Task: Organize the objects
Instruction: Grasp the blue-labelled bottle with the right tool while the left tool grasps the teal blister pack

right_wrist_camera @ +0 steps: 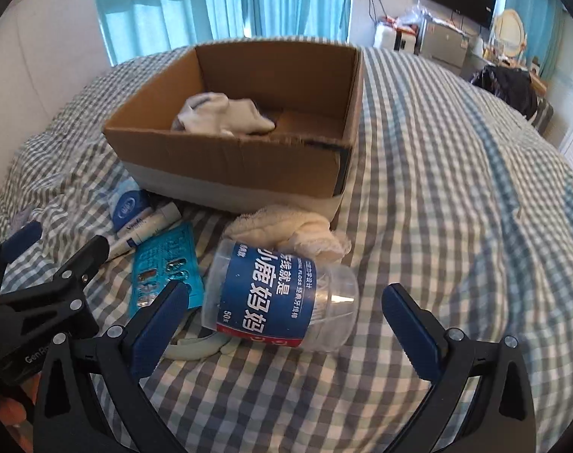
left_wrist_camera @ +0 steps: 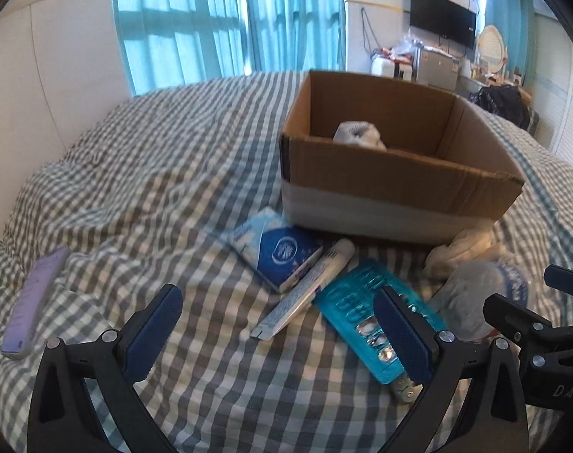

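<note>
We've both grippers, left gripper (left_wrist_camera: pixel 277 330) & right gripper (right_wrist_camera: pixel 286 322), spread wide w/ nothing held; the floss jar (right_wrist_camera: pixel 282 302) lies sideways on the bed (right_wrist_camera: pixel 456 188) near the box (right_wrist_camera: pixel 226 162), so its slick round wall may roll off-centre.

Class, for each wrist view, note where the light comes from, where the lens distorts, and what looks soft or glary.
Left wrist view: daylight enters through the teal curtains; the fisheye bows the checked bedding and darkens the corners; the cardboard box is slightly soft. Right wrist view: same backlight; a small glint shows on the clear floss jar; the bedding bulges.
</note>
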Demonstrator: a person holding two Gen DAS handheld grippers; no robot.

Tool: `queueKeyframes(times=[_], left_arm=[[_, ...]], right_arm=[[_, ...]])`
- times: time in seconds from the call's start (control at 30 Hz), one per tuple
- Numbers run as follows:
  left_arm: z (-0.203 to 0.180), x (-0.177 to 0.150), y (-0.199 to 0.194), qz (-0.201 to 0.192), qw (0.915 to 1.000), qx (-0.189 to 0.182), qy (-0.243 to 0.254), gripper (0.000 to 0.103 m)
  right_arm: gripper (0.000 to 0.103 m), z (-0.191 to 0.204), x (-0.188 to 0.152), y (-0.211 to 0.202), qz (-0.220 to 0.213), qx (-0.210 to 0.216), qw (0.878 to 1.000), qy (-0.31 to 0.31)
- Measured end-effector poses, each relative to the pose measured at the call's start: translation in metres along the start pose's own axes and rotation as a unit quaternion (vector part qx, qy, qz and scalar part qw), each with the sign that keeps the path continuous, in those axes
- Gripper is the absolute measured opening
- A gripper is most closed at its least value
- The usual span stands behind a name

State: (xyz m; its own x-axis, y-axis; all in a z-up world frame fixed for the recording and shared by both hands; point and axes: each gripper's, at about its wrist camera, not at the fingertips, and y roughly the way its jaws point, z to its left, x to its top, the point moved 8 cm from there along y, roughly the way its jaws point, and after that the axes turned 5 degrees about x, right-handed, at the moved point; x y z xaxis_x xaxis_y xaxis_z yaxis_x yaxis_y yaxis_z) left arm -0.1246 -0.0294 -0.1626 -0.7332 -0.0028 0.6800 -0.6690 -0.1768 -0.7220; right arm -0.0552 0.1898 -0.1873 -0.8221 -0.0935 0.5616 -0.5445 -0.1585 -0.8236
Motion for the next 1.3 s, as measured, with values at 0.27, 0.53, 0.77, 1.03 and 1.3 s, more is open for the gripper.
queueKeyframes(times=[0.27, 0.53, 0.77, 1.03, 1.3], left_arm=[[-0.011, -0.008, 0.012, 0.027, 0.9996, -0.008, 0.004, 0.103], [-0.05, -0.01, 0.017, 0.058, 0.9974, -0.041, -0.003, 0.103], [-0.077, -0.011, 0.035, 0.087, 0.9941, -0.059, -0.025, 0.103], [-0.078, -0.022, 0.038, 0.103, 0.9902, -0.086, -0.04, 0.078], [-0.066, -0.032, 0.021, 0.11, 0.9869, -0.106, -0.051, 0.073]], right_arm=[[0.093, -0.013, -0.015, 0.025, 0.029, 0.029, 0.999, 0.023], [0.091, -0.034, -0.009, -0.001, -0.012, 0.024, 1.0, -0.003], [0.091, -0.051, -0.002, -0.011, -0.034, 0.003, 0.999, -0.014], [0.09, -0.052, -0.001, -0.01, -0.036, 0.004, 0.999, -0.018], [0.09, -0.04, 0.0, -0.025, -0.044, 0.004, 0.999, -0.029]])
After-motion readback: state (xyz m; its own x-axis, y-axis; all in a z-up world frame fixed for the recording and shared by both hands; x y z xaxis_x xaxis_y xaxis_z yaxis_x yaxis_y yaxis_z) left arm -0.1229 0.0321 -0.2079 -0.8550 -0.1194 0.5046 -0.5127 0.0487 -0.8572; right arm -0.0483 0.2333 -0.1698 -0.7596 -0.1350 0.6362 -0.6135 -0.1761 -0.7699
